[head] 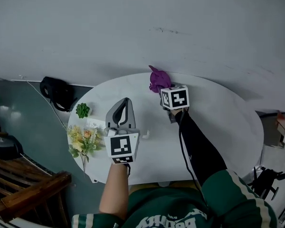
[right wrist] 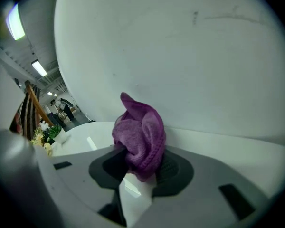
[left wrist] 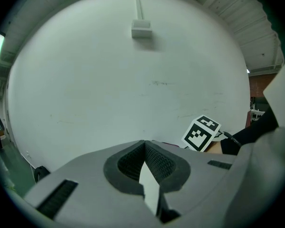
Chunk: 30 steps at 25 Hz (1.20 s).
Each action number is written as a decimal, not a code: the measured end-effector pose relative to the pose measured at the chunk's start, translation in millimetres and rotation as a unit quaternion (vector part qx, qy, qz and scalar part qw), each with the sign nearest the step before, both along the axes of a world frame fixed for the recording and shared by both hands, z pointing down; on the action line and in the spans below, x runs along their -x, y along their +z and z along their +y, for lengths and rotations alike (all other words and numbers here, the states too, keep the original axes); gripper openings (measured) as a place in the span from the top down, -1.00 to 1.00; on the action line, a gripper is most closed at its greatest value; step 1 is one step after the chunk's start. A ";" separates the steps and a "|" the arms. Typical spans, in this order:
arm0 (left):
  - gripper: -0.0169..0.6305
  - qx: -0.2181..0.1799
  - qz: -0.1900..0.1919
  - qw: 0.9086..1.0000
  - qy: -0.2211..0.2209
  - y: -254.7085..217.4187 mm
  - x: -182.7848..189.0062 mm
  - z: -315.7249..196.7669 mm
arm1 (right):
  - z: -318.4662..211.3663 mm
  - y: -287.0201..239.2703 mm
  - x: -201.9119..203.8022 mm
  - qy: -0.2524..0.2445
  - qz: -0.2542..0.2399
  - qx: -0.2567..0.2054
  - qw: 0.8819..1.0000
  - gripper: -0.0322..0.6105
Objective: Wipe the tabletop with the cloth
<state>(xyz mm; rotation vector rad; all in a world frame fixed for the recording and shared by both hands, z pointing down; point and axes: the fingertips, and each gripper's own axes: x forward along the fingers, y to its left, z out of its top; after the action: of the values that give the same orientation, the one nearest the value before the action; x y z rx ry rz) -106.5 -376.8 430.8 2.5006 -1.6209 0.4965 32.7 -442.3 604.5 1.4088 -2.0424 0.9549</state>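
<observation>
L gripper (head: pixel 127 101) empty, jaws together; purple cloth (right wrist: pixel 140 132) in R gripper (right wrist: pixel 141 169)

Cloth (head: pixel 157 79) at far edge of table (head: pixel 228 127), in R gripper (right wrist: pixel 141 167). L gripper (head: pixel 127 100) left & nearer, mid-table. Plant (head: pixel 82 110) & flowers (head: pixel 84 140) at left edge, plant farther. Bag (head: pixel 57 92) on floor beyond, left.

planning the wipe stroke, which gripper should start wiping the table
Right. The right gripper is shut on the purple cloth near the far edge of the table. The left gripper is shut with nothing between its jaws, so it has nothing to wipe with.
</observation>
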 end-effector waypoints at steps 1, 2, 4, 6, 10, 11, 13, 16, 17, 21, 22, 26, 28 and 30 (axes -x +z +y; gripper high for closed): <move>0.94 0.001 0.000 1.000 0.004 1.2 -10.0 0.1 | 1.8 -0.5 -11.8 0.005 0.002 -0.001 1.000 0.48; 0.94 0.002 0.000 1.000 0.009 2.6 -20.2 0.1 | 3.4 -0.7 -23.4 0.010 0.003 -0.002 1.000 0.48; 0.94 0.005 0.000 1.000 0.019 6.8 -40.4 -0.3 | 6.7 -0.3 -46.1 0.020 0.006 -0.003 1.000 0.48; 0.94 0.007 0.001 1.000 0.029 10.7 -60.0 0.0 | 11.6 0.3 -68.3 0.029 0.009 -0.003 1.000 0.48; 0.94 0.008 0.000 0.999 0.043 13.4 -94.9 1.9 | 21.8 -0.3 -107.4 0.044 0.014 -0.004 0.999 0.48; 0.94 0.008 0.001 0.999 0.046 13.8 -103.0 2.3 | 24.3 -0.4 -116.4 0.047 0.015 -0.004 0.999 0.48; 0.94 0.009 0.002 0.999 0.052 14.4 -118.6 3.8 | 29.9 -0.4 -134.2 0.053 0.019 -0.003 0.998 0.48; 0.94 0.008 0.002 0.998 0.061 15.3 -143.4 7.4 | 41.0 -0.9 -163.3 0.061 0.026 -0.002 0.998 0.48; 0.94 0.008 0.003 0.998 0.065 15.4 -152.4 8.9 | 45.4 -1.2 -174.2 0.064 0.030 -0.001 0.998 0.48; 0.94 0.006 0.005 0.997 0.083 15.5 -191.1 16.4 | 66.4 -1.7 -223.1 0.084 0.038 0.004 0.996 0.48; 0.94 0.005 0.005 0.996 0.087 15.8 -201.0 18.4 | 71.8 -1.6 -235.9 0.089 0.040 0.005 0.995 0.48; 0.94 0.005 0.006 0.994 0.105 16.3 -240.8 29.0 | 96.1 -1.8 -288.4 0.108 0.051 0.008 0.993 0.48; 0.94 0.004 0.006 0.993 0.114 15.9 -260.0 35.7 | 109.4 -2.5 -316.6 0.119 0.060 0.010 0.991 0.48; 0.94 0.004 0.006 0.993 0.122 15.2 -278.0 42.5 | 123.4 -2.5 -344.8 0.129 0.067 0.012 0.989 0.48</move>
<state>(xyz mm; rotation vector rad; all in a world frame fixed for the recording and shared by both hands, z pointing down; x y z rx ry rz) 171.6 -334.3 446.0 2.7042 -1.3118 0.5114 377.5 -318.9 601.9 1.7064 -1.7746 0.9558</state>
